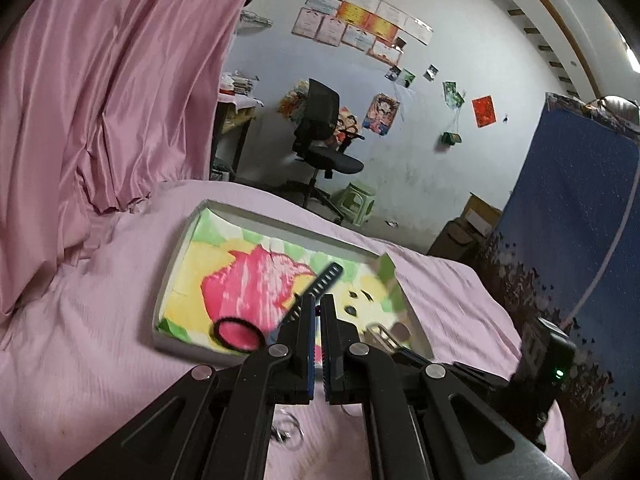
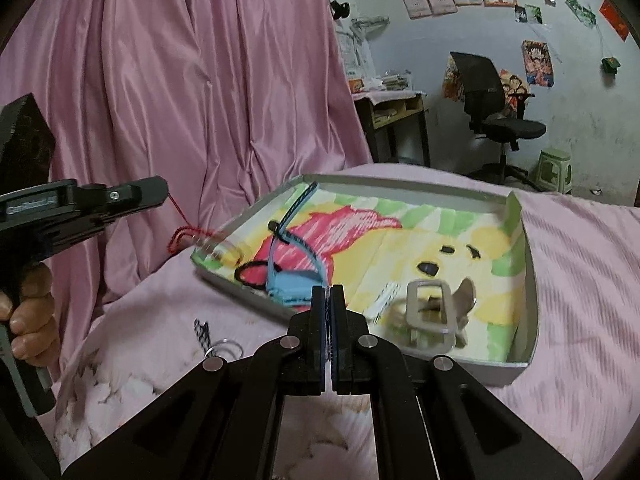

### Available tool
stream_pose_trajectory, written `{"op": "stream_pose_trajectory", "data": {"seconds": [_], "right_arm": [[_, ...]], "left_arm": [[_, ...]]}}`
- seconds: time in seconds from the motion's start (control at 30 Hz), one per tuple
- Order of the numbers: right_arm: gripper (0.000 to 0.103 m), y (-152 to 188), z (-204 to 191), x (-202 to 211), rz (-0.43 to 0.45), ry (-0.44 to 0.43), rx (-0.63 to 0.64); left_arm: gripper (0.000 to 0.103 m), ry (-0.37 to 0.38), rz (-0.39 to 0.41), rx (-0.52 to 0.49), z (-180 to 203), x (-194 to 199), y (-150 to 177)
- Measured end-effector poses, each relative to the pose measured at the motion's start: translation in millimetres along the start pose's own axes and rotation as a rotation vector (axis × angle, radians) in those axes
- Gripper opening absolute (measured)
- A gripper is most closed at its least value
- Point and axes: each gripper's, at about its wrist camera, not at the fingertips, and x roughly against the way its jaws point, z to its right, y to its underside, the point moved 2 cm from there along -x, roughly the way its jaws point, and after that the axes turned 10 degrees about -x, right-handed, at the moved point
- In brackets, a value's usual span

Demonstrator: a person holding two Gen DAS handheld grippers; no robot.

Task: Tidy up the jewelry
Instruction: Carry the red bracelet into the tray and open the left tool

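Red cord bracelet (image 2: 182,229) — one end pinched in my left gripper (image 2: 162,192), whose fingers are pressed together on it; the cord droops from the tips and its looped end hangs just over the near-left corner of the tray (image 2: 516,364). A clear bangle (image 2: 226,254), blurred, lies right at that corner inside the tray.

Tray is a shallow grey-walled box lined with a cartoon print in pink, yellow and green. Inside it I see a black ring (image 1: 239,334), a blue-and-black wristband (image 2: 292,276) with its strap curling up toward the far wall, and a pale rectangular hair claw (image 2: 430,312) toward the right side.

My right gripper (image 2: 328,296) hovers low at the tray's near edge, fingers closed — something thin and dark blue sits between the pads, but I cannot tell what it is. In the left wrist view the left fingers stand with only a slim gap between them.

On the pink bedsheet (image 2: 580,280) outside the tray, near its left end: another clear ring (image 2: 226,350) and a small black-and-white patterned piece (image 2: 202,332) just beside it.

A hand (image 2: 28,316) grips the left tool's handle. Pink satin curtain (image 2: 180,80) behind; black office chair (image 2: 492,100) across the room
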Motion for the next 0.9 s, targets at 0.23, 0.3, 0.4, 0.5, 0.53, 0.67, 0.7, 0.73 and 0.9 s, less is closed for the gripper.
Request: {"op": "stream_pose_trajectory", "data": {"seconds": [0.23,0.3,0.4,0.5,0.53,0.67,0.7,0.73,0.9], "right_arm": [[0.002,-19,-3,3,0.124,-0.015,-0.01],[0.002,-23,-2,5,0.156,-0.015,-0.015],[0.002,-28,1,3,0.178,-0.002,-0.021],[0.002,-25,7,-8,0.156,0.021,-0.026],[0.002,-23,9,-14,0.135,0.03,-0.03],[0.002,-14,14,-32,0.06,0.058,-0.031],[0.002,-13,15,-34,0.046,0.063,-0.031],[0.002,-11,16,-38,0.022,0.071,-0.03],[0.002,-2,19,-48,-0.057,0.1,-0.029]], "left_arm": [[0.003,-0.02,0.033,0.04,-22,-19,-17],[0.003,-0.02,0.038,0.046,-26,-24,-16],[0.003,-0.026,0.024,0.054,-32,-35,-11],[0.003,-0.038,-0.022,0.06,-36,-49,1],[0.003,-0.045,-0.041,0.061,-38,-54,6],[0.003,-0.061,-0.105,0.062,-40,-67,21],[0.003,-0.062,-0.119,0.062,-41,-70,24],[0.003,-0.064,-0.133,0.062,-42,-73,27],[0.003,-0.066,-0.201,0.06,-43,-80,38]]}}
